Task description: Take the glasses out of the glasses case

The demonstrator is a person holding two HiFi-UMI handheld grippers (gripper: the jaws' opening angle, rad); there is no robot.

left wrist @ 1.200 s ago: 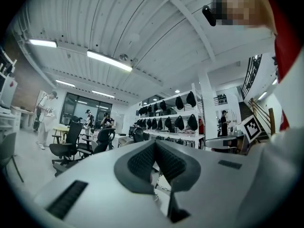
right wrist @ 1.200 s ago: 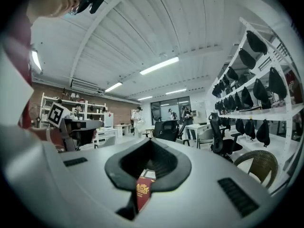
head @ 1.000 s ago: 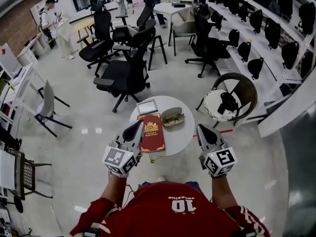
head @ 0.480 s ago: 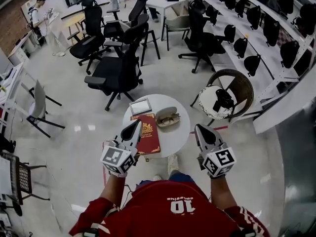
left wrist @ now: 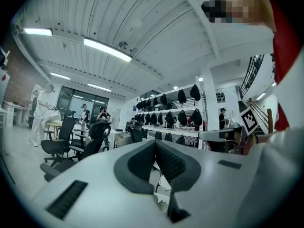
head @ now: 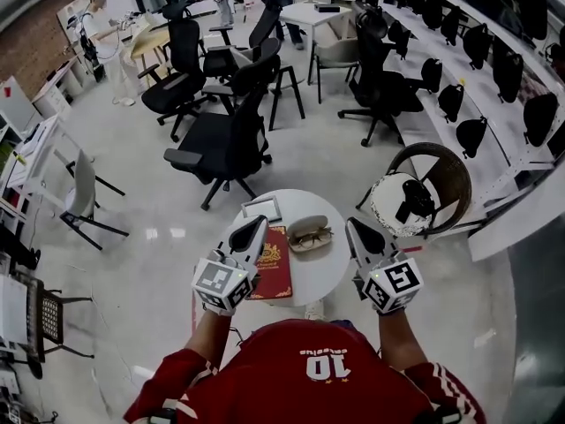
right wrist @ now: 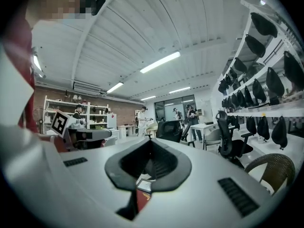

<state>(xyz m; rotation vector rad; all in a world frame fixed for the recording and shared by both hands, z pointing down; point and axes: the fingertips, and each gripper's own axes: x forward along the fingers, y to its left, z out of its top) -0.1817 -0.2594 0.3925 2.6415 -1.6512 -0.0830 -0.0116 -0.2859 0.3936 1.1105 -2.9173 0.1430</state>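
- I hold both arms out ahead of me at about the same height, each gripper pointing level and away from my chest, with the marker cubes nearest me.
- My left gripper (head: 257,223) reaches over the near edge of the round white table (head: 325,270), above the red book (head: 272,268) lying there.
- In the left gripper view, its fingers (left wrist: 142,161) are pressed together at the tips, with nothing between them.
- My right gripper (head: 353,226) hangs over the table's right rim, well apart from the left one.
- In the right gripper view, its fingers (right wrist: 162,164) also meet at the tips and hold nothing; the red book shows below them.
- The glasses case (head: 306,228) lies open on the table, just right of the book and beyond my fingertips, between the lines of the two grippers; neither touches it.
- The glasses (head: 312,238) rest in the case's lower half.
- A small framed panel (head: 262,208) lies on the table behind the book.
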